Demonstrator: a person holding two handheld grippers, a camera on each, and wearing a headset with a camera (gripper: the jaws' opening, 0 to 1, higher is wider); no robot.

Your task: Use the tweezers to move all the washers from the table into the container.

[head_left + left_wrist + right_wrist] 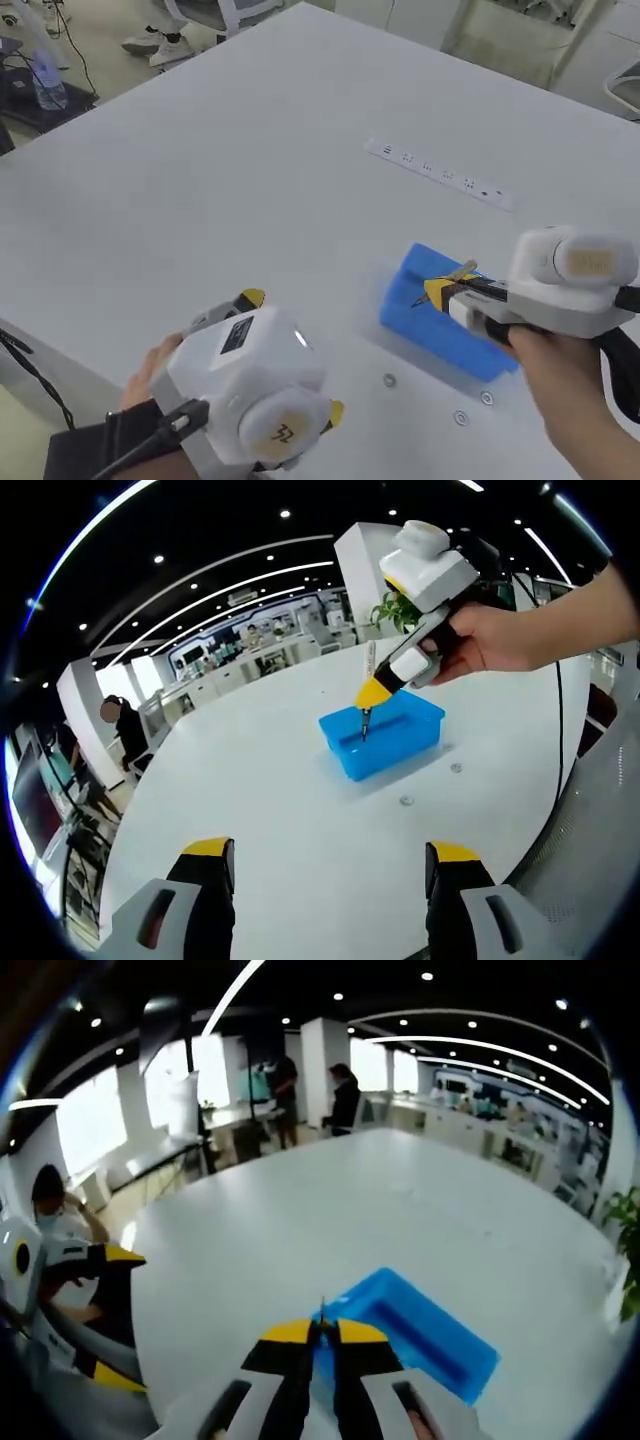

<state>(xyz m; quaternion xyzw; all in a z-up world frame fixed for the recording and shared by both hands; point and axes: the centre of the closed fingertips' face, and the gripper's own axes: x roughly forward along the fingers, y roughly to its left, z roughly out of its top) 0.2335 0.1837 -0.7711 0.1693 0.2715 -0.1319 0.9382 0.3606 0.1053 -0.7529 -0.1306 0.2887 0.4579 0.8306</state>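
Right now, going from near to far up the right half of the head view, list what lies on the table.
washers → blue container → power strip

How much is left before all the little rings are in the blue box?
Done: whether any are inside the container is too small to tell. In hand: the right gripper pinches the tweezers, tips down at the container. Left: three washers lie on the table beside it. The left gripper is open.
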